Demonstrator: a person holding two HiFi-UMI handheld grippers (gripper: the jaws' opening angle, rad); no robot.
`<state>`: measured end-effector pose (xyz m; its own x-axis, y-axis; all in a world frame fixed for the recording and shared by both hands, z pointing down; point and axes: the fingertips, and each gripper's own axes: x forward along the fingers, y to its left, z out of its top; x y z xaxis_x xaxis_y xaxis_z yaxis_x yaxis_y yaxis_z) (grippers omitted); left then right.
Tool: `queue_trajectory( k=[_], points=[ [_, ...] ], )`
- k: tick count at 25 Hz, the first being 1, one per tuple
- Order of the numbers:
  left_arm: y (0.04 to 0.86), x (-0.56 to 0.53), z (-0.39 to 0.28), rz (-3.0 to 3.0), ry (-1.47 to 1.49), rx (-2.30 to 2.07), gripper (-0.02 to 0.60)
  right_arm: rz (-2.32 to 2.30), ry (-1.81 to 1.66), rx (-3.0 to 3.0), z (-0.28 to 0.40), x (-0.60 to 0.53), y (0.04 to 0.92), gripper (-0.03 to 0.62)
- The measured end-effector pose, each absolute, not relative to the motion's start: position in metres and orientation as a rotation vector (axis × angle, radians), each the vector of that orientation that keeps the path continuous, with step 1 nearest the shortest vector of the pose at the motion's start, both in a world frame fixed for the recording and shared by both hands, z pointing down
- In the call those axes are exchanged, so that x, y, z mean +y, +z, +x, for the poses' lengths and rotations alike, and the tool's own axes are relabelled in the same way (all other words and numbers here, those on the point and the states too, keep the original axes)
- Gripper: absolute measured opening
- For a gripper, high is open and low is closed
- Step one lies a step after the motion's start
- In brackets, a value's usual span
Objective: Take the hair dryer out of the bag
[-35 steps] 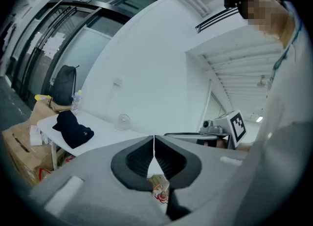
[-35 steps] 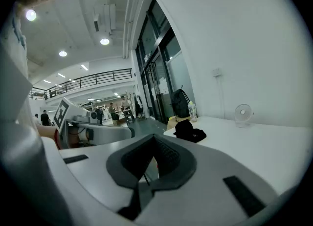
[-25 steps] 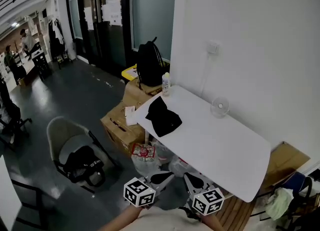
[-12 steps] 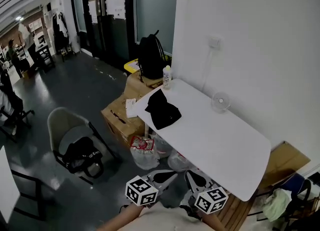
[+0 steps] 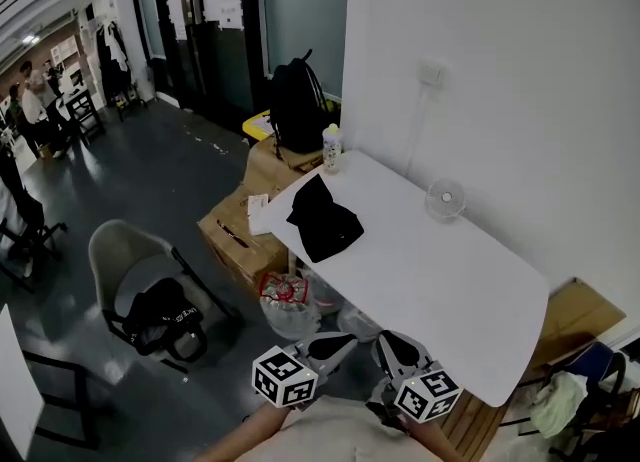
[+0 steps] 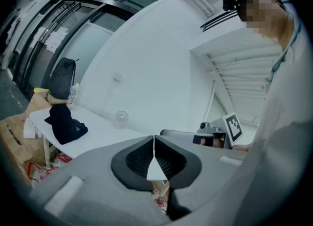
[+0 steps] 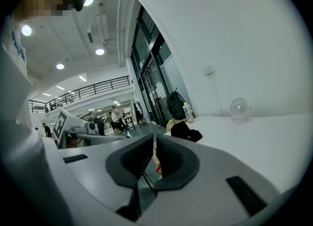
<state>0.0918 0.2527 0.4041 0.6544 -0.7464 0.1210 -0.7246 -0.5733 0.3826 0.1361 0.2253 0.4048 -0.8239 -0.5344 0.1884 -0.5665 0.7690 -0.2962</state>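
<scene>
- Spotted the left tongs [image 6: 154,146] pinched fully together with nothing in them; same deal for the right tongs [image 7: 154,151], closed to a bare sliver and empty.
- Carried low and tucked in by the body, side by side off the near corner of the white bench [image 5: 440,285], well apart from anything on it. Guessing shut simply because no grab is on yet.
- No sign of the hair dryer in any view, so presumably it's zipped away inside the black bag [image 5: 322,220] slumped flat at the far-left end of the bench.
- Worth noting a second dark bag [image 5: 160,318] dumped on the chair [image 5: 118,250] on the floor. Can't say for sure which one is meant, but betting on the bench one, since it's laid out in the open at working height.
- Also on the bench: a small fan [image 5: 445,197] by the wall and a bottle [image 5: 331,148] at the far corner, both clear of the bag, so nothing in the way.
- Behind that, a backpack [image 5: 298,108] parked on cardboard boxes [image 5: 240,235].
- Task basically not started: need to close in, open up both tongs, pin the bag with one and fish inside with the other.
</scene>
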Motion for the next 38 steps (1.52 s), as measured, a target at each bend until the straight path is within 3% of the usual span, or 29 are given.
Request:
queue_trajectory(
  k=[30,38],
  points=[
    [0.447,0.068,-0.065,2.439,-0.088,-1.016,0.012,0.963,0.55,-2.795,-0.018,0.057,0.442,0.02],
    [0.455,0.036,-0.092,2.456,-0.089,-0.947,0.012,1.047,0.493,-2.756,-0.041,0.032,0.438,0.065]
  ],
)
